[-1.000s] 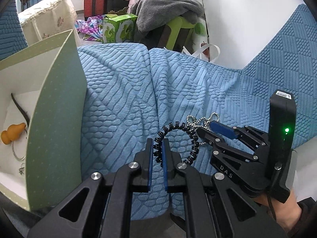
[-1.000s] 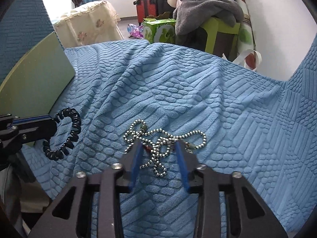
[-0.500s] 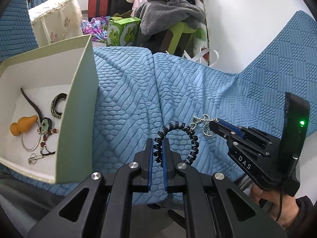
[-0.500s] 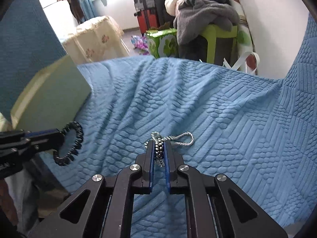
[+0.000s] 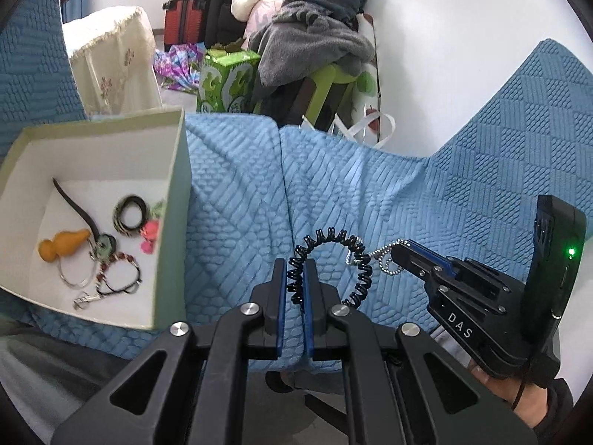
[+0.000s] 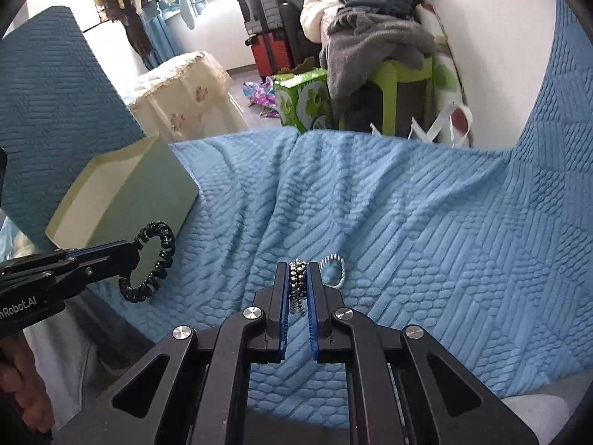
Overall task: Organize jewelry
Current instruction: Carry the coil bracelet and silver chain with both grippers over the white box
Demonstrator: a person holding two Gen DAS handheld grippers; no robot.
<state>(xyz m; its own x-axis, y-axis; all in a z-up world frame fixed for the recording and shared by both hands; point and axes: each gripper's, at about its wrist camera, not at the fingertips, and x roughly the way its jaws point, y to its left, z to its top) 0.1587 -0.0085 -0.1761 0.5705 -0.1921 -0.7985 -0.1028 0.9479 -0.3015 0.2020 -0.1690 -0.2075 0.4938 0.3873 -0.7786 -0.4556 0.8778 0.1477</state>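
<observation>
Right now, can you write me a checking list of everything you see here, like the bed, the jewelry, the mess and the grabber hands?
Surface: blue textured blanket, wrinkled.
Job's things: black coil bracelet held off the blanket; silver bead chain pinched, one loop sticking out; pale green box open, holding an orange gourd charm, a dark ring, cords and pink bits.
Clutter: nothing seen loose on the blanket.
Grippers: left gripper shut on the bracelet; right gripper shut on the chain.
Cables: thin black cord by the right hand's wrist.
Surroundings: grey clothes pile, green carton, red suitcase.
</observation>
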